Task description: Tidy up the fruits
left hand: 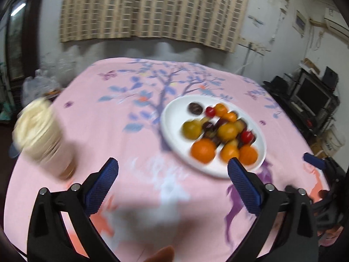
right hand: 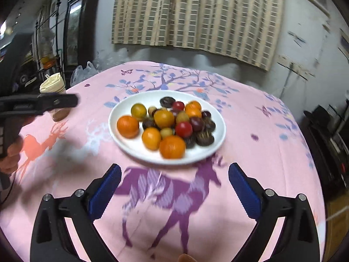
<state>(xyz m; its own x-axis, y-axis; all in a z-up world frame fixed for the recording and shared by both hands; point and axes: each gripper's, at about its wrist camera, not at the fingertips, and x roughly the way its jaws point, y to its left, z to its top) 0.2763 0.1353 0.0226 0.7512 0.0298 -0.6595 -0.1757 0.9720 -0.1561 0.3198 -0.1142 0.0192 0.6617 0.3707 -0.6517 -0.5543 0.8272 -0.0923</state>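
The white plate (right hand: pixel 124 144) sits near the middle of the counter (right hand: pixel 261 144), on its pink deer-print cloth, heaped with fruits (right hand: pixel 168 126): oranges, yellow and red round ones, dark purple ones. In the right wrist view the oval plate's long axis runs left to right, and the biggest orange (right hand: pixel 172 146) lies at the near rim. The left wrist view shows the same plate (left hand: pixel 172 118) up and to the right, its long axis slanting from upper left to lower right; the picture is smeared, so the smaller fruits there are hard to tell apart.

Only the right wrist view shows the left gripper (right hand: pixel 59 102) from the side, held in a hand (right hand: pixel 12 152) and crossing in front of a cream-lidded jar (right hand: pixel 53 87). The left wrist view shows that jar (left hand: pixel 41 137) close and blurred at left.

The left gripper (left hand: pixel 172 166) has its jaws wide apart, holding nothing, above bare cloth short of the plate. The right gripper (right hand: pixel 174 170) is likewise spread and unloaded, just short of the plate's near rim.
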